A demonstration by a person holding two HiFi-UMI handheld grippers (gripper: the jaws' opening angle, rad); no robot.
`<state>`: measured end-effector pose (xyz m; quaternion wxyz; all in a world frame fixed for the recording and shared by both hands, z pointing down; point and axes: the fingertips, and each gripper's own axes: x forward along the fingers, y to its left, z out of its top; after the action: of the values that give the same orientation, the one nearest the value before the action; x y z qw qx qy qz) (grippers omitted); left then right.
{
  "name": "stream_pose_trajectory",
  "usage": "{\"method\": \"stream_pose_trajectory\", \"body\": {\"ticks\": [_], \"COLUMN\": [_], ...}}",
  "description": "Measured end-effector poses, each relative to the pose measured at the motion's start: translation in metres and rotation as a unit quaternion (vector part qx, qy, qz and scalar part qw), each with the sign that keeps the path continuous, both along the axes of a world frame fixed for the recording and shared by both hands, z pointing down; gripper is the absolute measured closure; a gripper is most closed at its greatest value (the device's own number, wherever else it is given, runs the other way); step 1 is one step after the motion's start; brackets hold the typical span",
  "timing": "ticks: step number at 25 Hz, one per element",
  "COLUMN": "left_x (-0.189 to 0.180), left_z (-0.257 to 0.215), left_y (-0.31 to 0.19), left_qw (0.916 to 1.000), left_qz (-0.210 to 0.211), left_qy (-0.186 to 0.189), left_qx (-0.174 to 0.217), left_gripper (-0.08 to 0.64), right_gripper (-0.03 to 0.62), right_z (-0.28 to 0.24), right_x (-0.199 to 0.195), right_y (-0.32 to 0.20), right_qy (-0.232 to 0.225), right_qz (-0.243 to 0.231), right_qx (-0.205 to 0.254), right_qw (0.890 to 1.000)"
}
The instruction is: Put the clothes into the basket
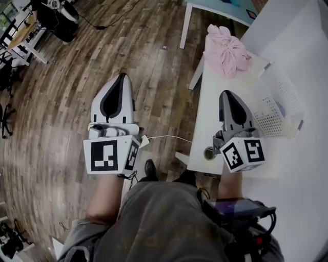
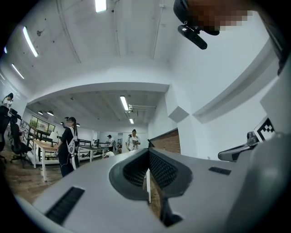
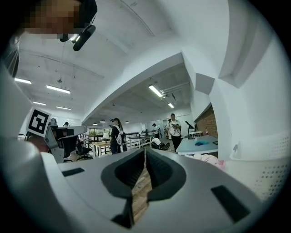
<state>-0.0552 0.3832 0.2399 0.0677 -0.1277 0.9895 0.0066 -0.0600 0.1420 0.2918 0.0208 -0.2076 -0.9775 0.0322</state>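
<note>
A crumpled heap of pink clothes (image 1: 228, 48) lies at the far end of the white table (image 1: 212, 117). The same pink clothes (image 3: 210, 159) show low and right of the jaws in the right gripper view. A white perforated basket (image 1: 279, 102) stands on the table's right side by the wall, and the basket (image 3: 263, 170) fills the right gripper view's lower right. My right gripper (image 1: 224, 93) hovers over the table, shut and empty, well short of the clothes and left of the basket. My left gripper (image 1: 122, 77) is over the wooden floor left of the table, jaws together, holding nothing.
A teal-topped table (image 1: 220, 7) stands beyond the clothes. A white cable (image 1: 169, 137) runs over the floor to the table. Desks and chairs (image 1: 20, 30) stand at the far left. Several people (image 2: 68, 145) stand in the room beyond. A white wall (image 1: 302, 30) bounds the right side.
</note>
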Motion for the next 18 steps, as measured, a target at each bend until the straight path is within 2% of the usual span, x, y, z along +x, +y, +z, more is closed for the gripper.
{"method": "stream_pose_trajectory", "body": {"ticks": [3,5,10,14,18], "left_x": [-0.003,-0.004,-0.012,-0.023,-0.050], "left_z": [0.000,-0.004,-0.005,0.005,0.021], "left_y": [0.049,0.072,0.117,0.128,0.115], "left_qw": [1.0000,0.9999,0.9995,0.9996,0.9998], "left_qz": [-0.007,-0.014,-0.032,-0.027,-0.011], "left_qy": [0.005,0.001,-0.005,0.001,0.014], "left_qx": [0.002,0.002,-0.003,-0.006,-0.006], "left_gripper": [0.552,0.552,0.552,0.552,0.552], "right_gripper": [0.574,0.574,0.574,0.574,0.574], "right_z": [0.001,0.001,-0.004,0.006,0.020], "right_x": [0.000,0.000,-0.014,-0.030,-0.051], "right_y": [0.048,0.071,0.101,0.104,0.096], "right_qy": [0.003,0.006,0.007,0.017,0.024], "right_qz": [-0.008,-0.017,-0.014,0.004,0.020], "right_qx": [-0.002,0.013,0.036,0.036,0.036], "right_qw": [1.000,1.000,0.999,0.999,0.999]}}
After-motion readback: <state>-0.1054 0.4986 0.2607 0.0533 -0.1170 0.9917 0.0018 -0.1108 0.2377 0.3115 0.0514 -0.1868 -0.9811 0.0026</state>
